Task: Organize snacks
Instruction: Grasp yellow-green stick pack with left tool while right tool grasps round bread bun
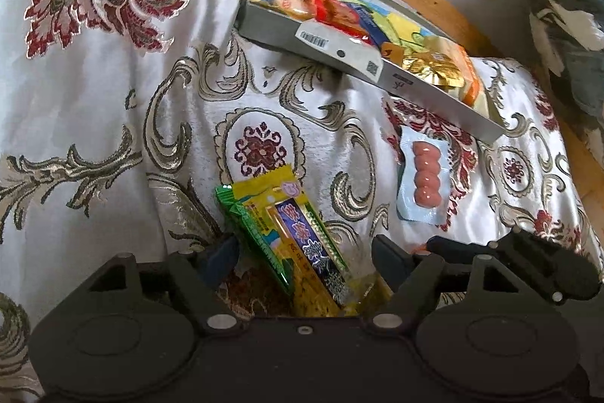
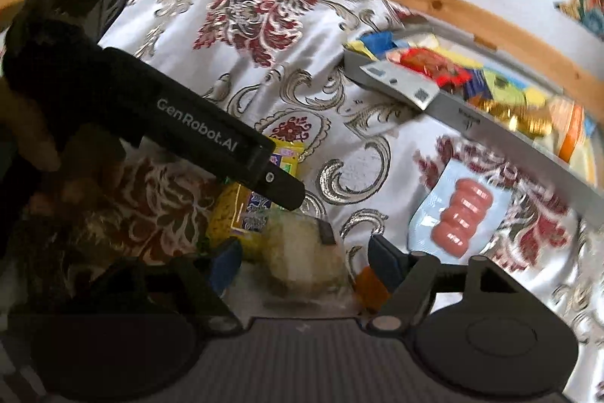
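My left gripper [image 1: 305,252] has its jaws open around a yellow and green snack packet [image 1: 290,237] lying on the floral brocade cloth [image 1: 113,93]. My right gripper [image 2: 302,252] stands open around a pale clear-wrapped cake [image 2: 302,252]. A pink sausage pack [image 1: 424,176] lies beside the grey snack-filled box [image 1: 287,33].

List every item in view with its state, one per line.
Left gripper: open, jaws either side of the yellow packet.
Yellow packet: on the cloth, not gripped.
Right gripper: open around the clear pack.
Clear pack: on the cloth, not gripped.
Sausage pack: sealed, flat on the cloth.
Box: open, holding snacks.
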Demonstrator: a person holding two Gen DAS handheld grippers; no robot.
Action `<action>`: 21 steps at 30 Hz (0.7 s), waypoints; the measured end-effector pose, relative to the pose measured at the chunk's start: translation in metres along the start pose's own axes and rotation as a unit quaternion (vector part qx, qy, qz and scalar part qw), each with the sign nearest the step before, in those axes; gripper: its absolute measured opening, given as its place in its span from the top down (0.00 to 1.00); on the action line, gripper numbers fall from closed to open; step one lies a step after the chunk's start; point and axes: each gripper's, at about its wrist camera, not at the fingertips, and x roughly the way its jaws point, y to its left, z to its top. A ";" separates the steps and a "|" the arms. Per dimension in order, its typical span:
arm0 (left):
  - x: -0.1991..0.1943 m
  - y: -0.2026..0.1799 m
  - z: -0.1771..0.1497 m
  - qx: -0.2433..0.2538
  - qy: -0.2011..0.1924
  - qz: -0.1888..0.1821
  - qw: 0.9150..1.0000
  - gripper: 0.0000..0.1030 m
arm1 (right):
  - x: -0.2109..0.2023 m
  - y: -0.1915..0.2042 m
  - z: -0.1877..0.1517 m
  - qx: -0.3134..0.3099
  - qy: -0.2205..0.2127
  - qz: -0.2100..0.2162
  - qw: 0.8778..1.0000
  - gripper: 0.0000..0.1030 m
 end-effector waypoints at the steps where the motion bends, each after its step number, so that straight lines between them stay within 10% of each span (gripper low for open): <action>1: 0.001 -0.001 0.001 -0.003 0.003 0.003 1.000 0.23 | 0.001 0.000 0.000 0.007 0.001 0.003 1.000 0.43; 21: 0.004 -0.008 0.002 -0.022 -0.001 -0.022 1.000 0.60 | 0.006 -0.002 -0.010 0.072 0.022 -0.006 0.997 0.45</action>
